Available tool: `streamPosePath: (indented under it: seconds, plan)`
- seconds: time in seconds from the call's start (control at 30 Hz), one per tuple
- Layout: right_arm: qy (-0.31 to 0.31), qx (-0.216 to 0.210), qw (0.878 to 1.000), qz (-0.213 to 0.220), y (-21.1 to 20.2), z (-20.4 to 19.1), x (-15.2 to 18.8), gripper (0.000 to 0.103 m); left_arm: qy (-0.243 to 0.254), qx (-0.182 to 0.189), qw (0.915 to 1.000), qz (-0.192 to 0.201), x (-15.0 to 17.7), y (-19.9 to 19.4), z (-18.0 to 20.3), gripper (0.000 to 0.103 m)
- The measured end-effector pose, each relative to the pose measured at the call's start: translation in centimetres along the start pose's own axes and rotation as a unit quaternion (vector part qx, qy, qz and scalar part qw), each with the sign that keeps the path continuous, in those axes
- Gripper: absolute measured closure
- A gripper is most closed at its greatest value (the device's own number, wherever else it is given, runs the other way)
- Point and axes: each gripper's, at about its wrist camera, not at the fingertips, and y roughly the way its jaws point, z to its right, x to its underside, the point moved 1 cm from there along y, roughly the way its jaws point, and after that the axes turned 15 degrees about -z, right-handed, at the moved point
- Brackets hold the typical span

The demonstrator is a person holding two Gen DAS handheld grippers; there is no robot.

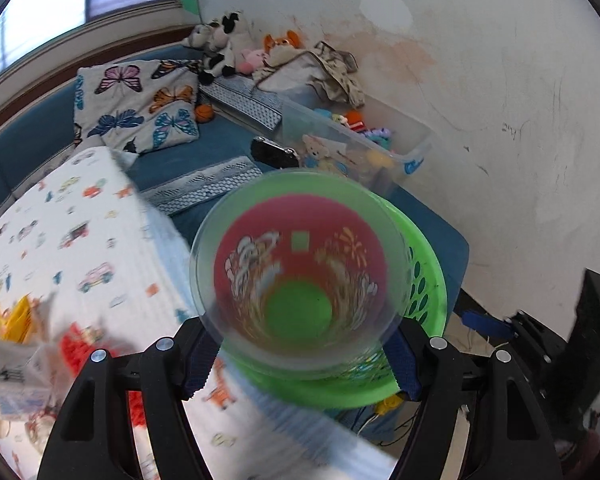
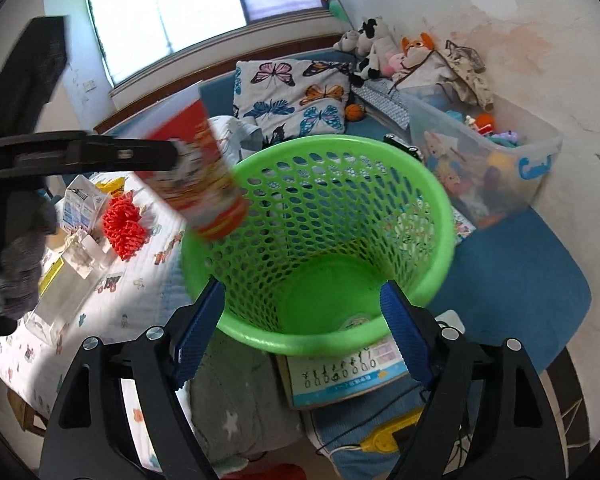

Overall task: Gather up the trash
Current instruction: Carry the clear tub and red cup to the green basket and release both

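Blue pads right up front: the left gripper (image 1: 300, 356) is clamped on a clear plastic cup (image 1: 296, 276), one pad on each flank, and we're looking straight down its wide frosted mouth to a red printed band with cartoon figures and the green showing through its base. From the right wrist view that same cup is a red-and-white printed tumbler, blurred, tilted, poised at the left rim of the green mesh wastebasket (image 2: 320, 240) with a black finger of the left gripper across it. The right gripper (image 2: 300, 332) has its jaws apart, one pad on either side of the basket's near rim; nothing is pinched, and whether the pads touch the rim is hard to call. The basket itself is bright green, perforated all round, with a small round scrap lying on its floor. Beyond the cup, left side, more litter sits on the car-print bedspread (image 1: 80, 232): a milk carton (image 2: 78, 208), a red honeycomb paper ornament (image 2: 124, 228) and a yellow wrapper (image 1: 8, 316). Further back, a butterfly pillow (image 2: 296, 96), a clear toy bin (image 2: 484, 168) and plush toys (image 2: 380, 52) against the stained wall.
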Motion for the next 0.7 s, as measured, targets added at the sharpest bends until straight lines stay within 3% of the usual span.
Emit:
streamPosePath:
  seconds: [0.4,0.5,0.7]
  plan:
    - [0.022,-0.007,1.0,-0.002,0.1,1.6,1.5,0.022,0.018,-0.011,0.9992,-0.035,-1.3,4.1,2.6,0.032]
    - [0.022,-0.01,1.0,-0.002,0.1,1.5,1.7,0.022,0.021,-0.015,0.999,-0.036,-0.9,4.1,2.5,0.027]
    - [0.015,-0.018,1.0,0.0,-0.2,0.6,1.7,0.022,0.015,-0.013,0.9996,-0.022,0.5,2.4,1.7,0.027]
